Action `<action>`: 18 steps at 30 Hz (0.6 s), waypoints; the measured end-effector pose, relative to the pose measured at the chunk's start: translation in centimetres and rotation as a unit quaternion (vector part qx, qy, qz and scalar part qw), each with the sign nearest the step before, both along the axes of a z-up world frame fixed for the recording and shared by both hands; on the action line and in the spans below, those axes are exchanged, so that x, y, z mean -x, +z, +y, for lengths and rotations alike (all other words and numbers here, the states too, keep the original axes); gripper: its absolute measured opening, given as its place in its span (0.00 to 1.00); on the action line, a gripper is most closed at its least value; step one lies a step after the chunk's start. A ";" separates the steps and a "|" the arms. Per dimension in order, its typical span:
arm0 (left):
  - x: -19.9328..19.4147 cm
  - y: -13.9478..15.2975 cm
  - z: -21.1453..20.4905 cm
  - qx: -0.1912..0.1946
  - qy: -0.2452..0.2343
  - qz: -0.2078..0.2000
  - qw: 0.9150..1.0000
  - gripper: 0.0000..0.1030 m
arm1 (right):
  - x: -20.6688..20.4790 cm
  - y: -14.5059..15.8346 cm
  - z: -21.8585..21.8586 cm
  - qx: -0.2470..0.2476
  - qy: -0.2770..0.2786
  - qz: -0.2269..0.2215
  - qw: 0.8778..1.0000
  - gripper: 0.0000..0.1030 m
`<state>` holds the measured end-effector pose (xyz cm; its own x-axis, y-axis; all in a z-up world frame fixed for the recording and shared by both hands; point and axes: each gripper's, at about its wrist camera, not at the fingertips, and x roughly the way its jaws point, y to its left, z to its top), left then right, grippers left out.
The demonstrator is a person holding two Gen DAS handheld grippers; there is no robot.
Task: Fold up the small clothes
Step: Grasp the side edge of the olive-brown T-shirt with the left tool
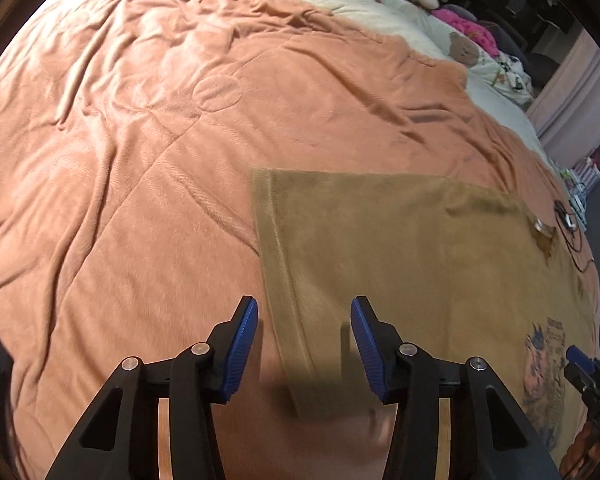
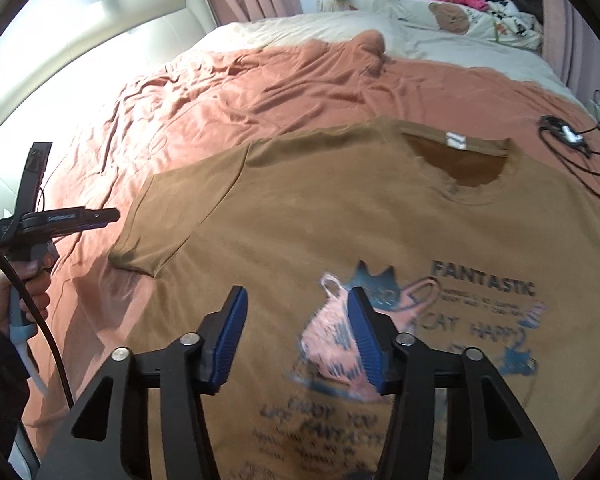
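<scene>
Brown printed cotton T-shirt (image 2: 340, 220) lies flat, face up, on salmon quilted blanket (image 1: 120, 160); folding not begun. Left gripper (image 1: 304, 320) and right gripper (image 2: 298, 308) hover half-spread, empty. Next: pinch sleeve edge.

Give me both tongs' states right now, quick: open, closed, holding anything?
Left tongs: open, empty, above the sleeve edge of the brown T-shirt.
Right tongs: open, empty, over the shirt's print.
</scene>
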<state>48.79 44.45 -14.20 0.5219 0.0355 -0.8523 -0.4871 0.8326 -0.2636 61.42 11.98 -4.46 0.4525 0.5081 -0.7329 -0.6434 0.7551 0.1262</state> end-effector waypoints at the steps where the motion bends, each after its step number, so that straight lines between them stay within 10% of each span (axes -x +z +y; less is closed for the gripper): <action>1: -0.2 -0.4 0.3 0.000 0.001 0.001 1.000 0.49 | -0.3 -0.2 0.3 0.000 0.001 0.003 1.000 0.41; 6: -1.6 -2.5 1.4 0.009 0.006 0.015 1.000 0.46 | -2.4 -1.5 3.1 0.002 0.011 0.024 1.000 0.31; 11: -1.6 -2.3 2.1 0.028 0.008 0.001 1.000 0.05 | -3.7 -2.8 5.9 -0.002 0.025 0.043 0.999 0.23; 18: -1.5 0.3 1.7 0.031 -0.007 -0.028 0.999 0.03 | -5.6 -4.7 9.0 -0.026 0.031 0.088 0.995 0.13</action>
